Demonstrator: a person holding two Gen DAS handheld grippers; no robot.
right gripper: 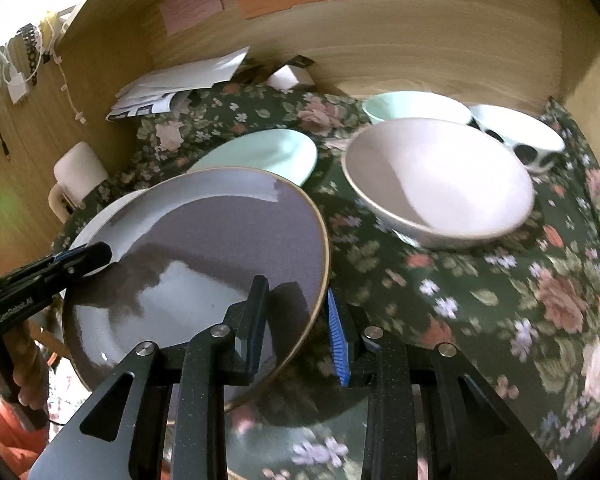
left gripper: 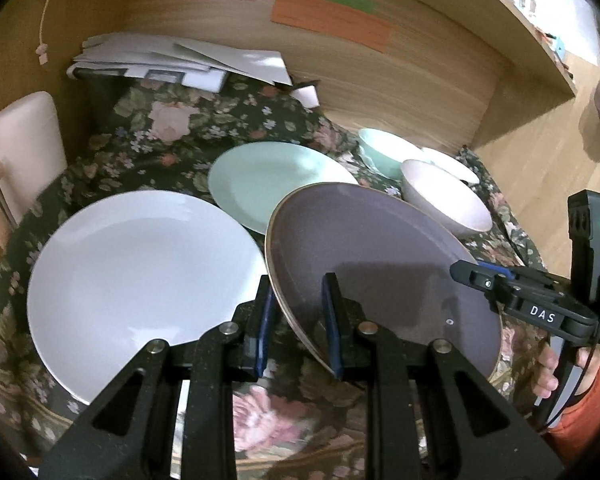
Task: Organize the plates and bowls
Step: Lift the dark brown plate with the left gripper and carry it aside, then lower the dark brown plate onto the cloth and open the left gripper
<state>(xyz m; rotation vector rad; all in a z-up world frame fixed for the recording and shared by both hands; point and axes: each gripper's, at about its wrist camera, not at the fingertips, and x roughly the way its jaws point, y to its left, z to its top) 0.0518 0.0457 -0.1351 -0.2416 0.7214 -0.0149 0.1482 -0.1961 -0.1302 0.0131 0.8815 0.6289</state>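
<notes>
A grey-purple plate [left gripper: 380, 264] with a brown rim is held tilted above the floral cloth. My left gripper [left gripper: 298, 320] is shut on its left edge. My right gripper [right gripper: 298, 320] straddles its right edge [right gripper: 220, 264], one finger over the face and one under the rim, seemingly closed on it. My right gripper also shows in the left wrist view [left gripper: 472, 274]. A white plate [left gripper: 140, 288] lies at the left, a mint plate [left gripper: 276, 180] behind. A pink-white bowl [right gripper: 440, 184], a mint bowl [right gripper: 412, 106] and a spotted bowl [right gripper: 520, 132] sit at the right.
A floral cloth [right gripper: 500, 300] covers the table. A wooden wall [left gripper: 380, 80] with coloured notes stands behind. A stack of papers [left gripper: 172, 60] lies at the back left. A pink chair back [left gripper: 24, 152] stands at the left edge.
</notes>
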